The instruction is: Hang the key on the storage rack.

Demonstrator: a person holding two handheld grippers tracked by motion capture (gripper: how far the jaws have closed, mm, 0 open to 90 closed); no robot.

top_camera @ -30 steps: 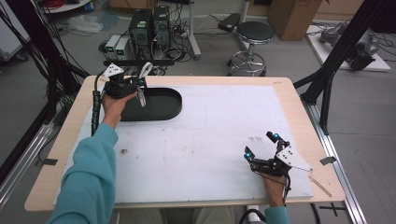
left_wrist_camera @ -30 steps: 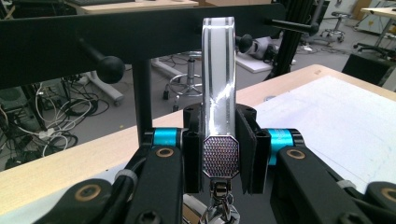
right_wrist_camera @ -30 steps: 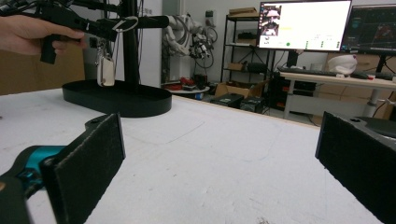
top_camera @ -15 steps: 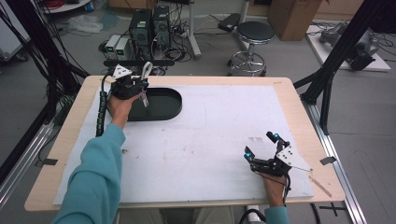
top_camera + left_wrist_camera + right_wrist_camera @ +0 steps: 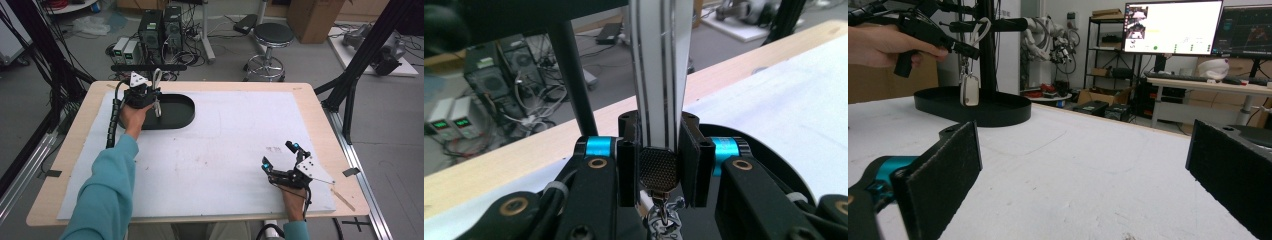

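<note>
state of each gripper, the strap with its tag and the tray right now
left gripper: shut on the strap, raised over the tray
strap: pinched between the jaws, running upward
tag: hanging free above the tray
black tray: flat on the table
right gripper: open, holding nothing, low over the table

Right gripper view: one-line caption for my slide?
Open right gripper rests low over the white table while the left gripper holds a strap with a dangling tag above the black tray.
</note>
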